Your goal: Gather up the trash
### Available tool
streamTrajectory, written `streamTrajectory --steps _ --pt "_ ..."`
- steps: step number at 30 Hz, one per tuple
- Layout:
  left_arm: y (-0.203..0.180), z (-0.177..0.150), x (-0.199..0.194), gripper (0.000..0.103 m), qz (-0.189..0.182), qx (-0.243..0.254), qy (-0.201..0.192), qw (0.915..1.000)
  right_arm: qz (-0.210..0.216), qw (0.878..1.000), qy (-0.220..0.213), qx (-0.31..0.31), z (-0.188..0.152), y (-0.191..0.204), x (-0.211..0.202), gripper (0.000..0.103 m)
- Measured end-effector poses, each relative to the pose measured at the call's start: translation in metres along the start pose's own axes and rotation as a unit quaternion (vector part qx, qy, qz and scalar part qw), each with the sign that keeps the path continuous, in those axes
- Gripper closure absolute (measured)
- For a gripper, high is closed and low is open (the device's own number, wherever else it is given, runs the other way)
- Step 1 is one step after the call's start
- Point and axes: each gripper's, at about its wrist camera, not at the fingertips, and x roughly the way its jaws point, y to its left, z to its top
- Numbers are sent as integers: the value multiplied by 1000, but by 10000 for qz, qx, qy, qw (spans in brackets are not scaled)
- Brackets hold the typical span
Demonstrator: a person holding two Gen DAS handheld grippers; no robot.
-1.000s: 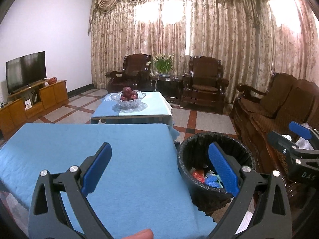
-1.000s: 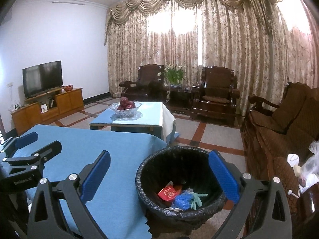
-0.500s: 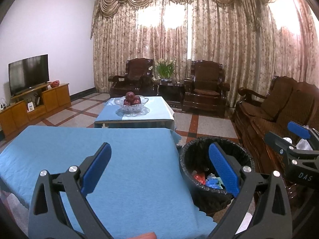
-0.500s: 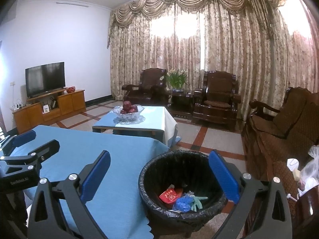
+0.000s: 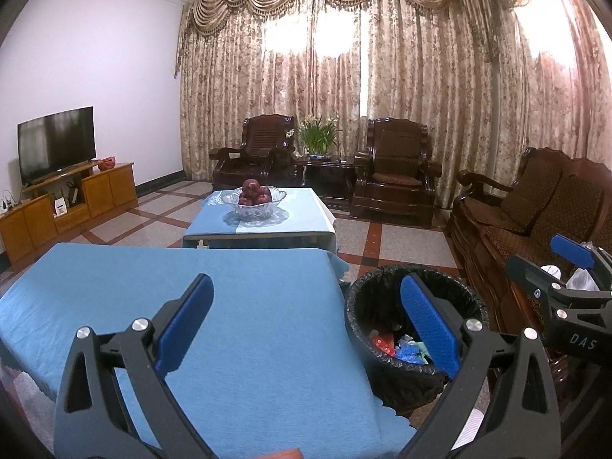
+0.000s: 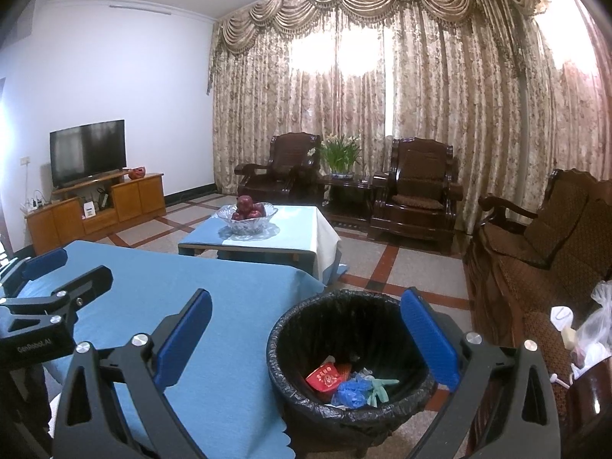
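Here, both black-framed grippers, the left (image 5: 306,321) and the right (image 6: 304,334), hang with textured blue pads spread wide and empty; "GenRobot.AI" is printed on the left one's body. At 5 o'clock of the woven blue cloth (image 5: 229,306) stands a round bin (image 6: 346,348) with a glossy black liner holding the trash (image 6: 344,380): a red packet and crumpled blue and green scraps. Farther, at 12, sits a cut-glass bowl (image 5: 253,205) of red apples.

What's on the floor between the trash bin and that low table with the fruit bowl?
Nothing: only bare tiled floor between the trash bin and the low table, plainest in the right wrist view.
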Motion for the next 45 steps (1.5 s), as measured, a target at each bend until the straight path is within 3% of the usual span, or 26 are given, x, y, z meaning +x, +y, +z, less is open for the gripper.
streamTrajectory --steps 45 --pt "6 -1 0 7 -7 -9 9 10000 0 10000 10 0 -1 0 0 6"
